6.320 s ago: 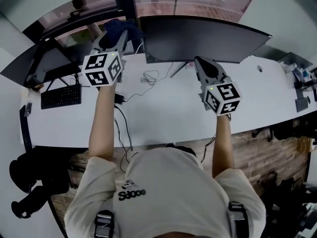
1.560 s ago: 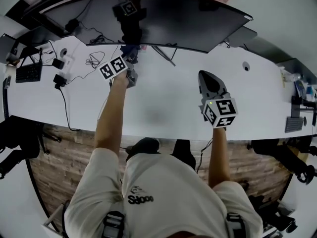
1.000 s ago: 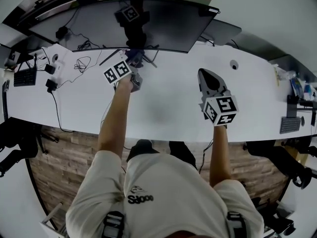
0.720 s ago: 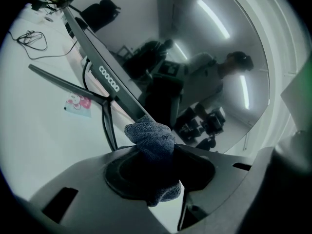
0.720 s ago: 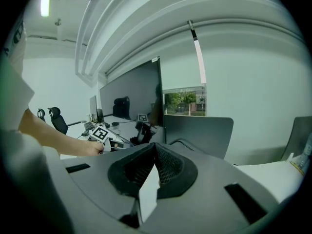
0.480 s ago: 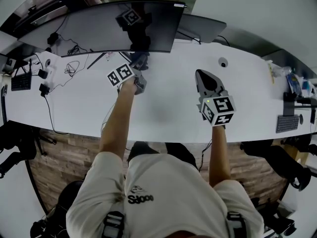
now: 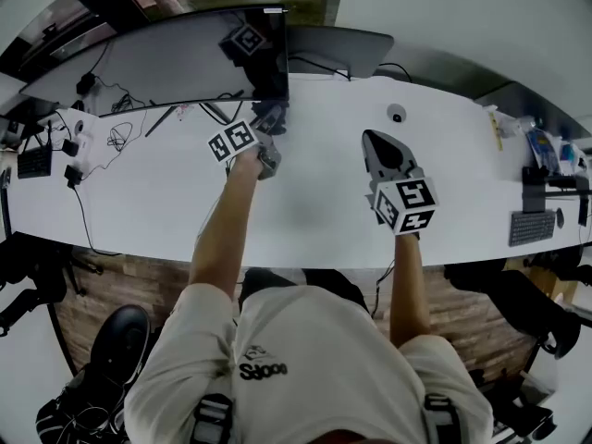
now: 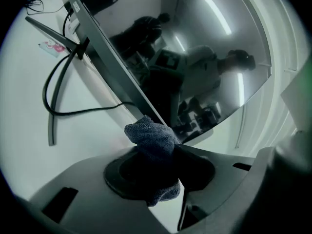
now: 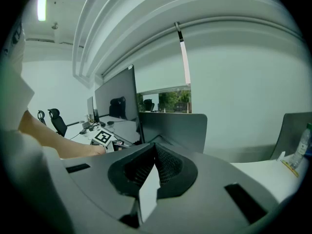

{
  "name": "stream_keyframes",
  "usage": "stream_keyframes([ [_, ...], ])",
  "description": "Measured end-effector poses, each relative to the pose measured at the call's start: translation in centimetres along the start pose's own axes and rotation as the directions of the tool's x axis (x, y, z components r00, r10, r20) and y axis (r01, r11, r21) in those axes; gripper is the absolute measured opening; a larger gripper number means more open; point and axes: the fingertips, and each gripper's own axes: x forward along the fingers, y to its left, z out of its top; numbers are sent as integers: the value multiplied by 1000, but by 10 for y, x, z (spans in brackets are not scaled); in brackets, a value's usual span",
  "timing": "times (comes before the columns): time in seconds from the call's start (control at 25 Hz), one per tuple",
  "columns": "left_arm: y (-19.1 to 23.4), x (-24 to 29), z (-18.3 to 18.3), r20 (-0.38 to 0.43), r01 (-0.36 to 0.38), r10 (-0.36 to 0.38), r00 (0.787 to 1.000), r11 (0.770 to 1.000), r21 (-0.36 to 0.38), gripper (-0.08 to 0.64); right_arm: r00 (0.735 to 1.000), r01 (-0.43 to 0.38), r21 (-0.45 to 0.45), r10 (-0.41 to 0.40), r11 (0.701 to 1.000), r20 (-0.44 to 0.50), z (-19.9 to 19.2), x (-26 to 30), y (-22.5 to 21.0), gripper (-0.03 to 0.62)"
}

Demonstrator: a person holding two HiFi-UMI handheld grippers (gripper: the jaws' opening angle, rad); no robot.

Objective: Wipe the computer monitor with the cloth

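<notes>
The dark computer monitor (image 7: 157,58) stands at the back left of the white desk (image 7: 305,211). My left gripper (image 7: 269,126) is shut on a bunched dark blue cloth (image 7: 271,116). In the left gripper view the cloth (image 8: 150,139) sticks up from the jaws and touches the lower edge of the monitor (image 8: 195,52), close to its right corner. My right gripper (image 7: 376,141) hovers over the desk to the right, away from the monitor. Its jaws are shut with nothing between them in the right gripper view (image 9: 155,151).
A second monitor (image 7: 340,44) stands behind the first one's right end. The stand leg (image 8: 54,77) and a cable (image 8: 73,112) lie under the screen. More cables (image 7: 118,135) and a keyboard (image 7: 35,161) are at far left. Another keyboard (image 7: 529,228) and bottles (image 7: 544,151) are at far right.
The left gripper has carried the cloth to the right along the monitor's lower edge, nearer its right corner. The right gripper has stayed over the desk, still shut.
</notes>
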Motion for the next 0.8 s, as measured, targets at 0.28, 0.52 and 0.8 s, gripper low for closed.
stream_keyframes([
  [0.28, -33, 29, -35, -93, 78, -76, 993, 997, 25, 153, 1000, -4, 11, 4, 1000, 7, -4, -7, -21, -6],
  [0.52, -69, 40, -41, -132, 181, -170, 976, 981, 76, 153, 1000, -3, 29, 2, 1000, 26, -2, -10, -27, -6],
  [0.8, -93, 32, -19, -42, 161, -156, 987, 976, 149, 153, 1000, 5, 30, -6, 1000, 28, -1, -16, -29, -6],
])
